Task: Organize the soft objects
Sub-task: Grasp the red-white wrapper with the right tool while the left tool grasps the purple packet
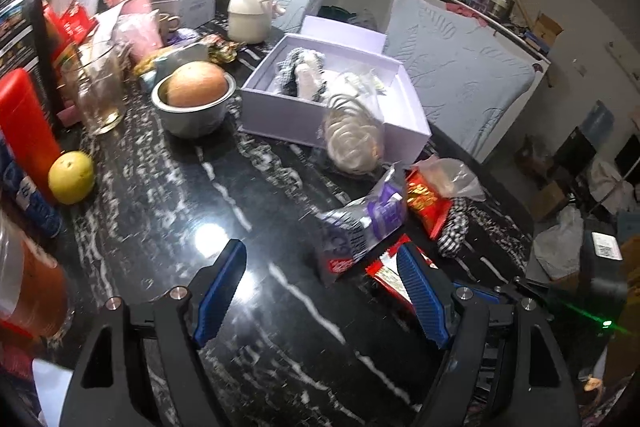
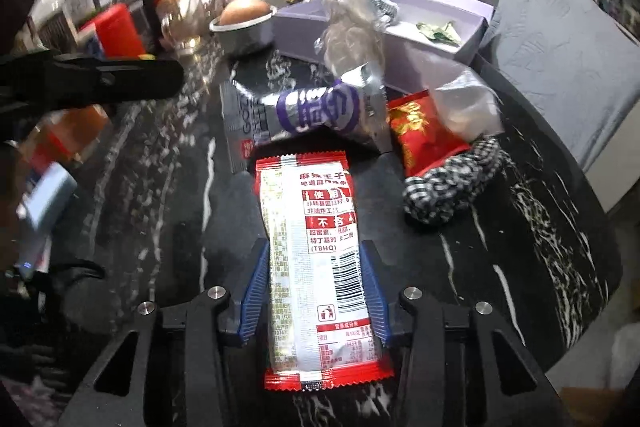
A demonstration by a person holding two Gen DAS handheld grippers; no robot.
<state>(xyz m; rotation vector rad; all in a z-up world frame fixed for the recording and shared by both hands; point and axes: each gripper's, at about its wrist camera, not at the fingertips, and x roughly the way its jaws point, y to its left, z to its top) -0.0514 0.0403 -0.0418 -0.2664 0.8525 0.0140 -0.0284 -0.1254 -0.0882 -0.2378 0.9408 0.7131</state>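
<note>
One red-and-white snack packet (image 2: 316,267), label reading "TBHQ", clamped in right claw (image 2: 314,291). Left claw (image 1: 320,291) apart, empty. One lilac box (image 1: 332,95) far; apparently two checked scrunchies.

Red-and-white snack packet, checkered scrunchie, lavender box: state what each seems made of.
Red-and-white snack packet: glossy printed plastic film, judging by its sheen, crimped serrated ends and wrinkles where the right gripper squeezes it.
Checkered scrunchie: soft woven fabric, matte, gathered into puckered folds.
Lavender box: probably rigid paperboard, matte, with straight thick walls and crisp corners.
</note>
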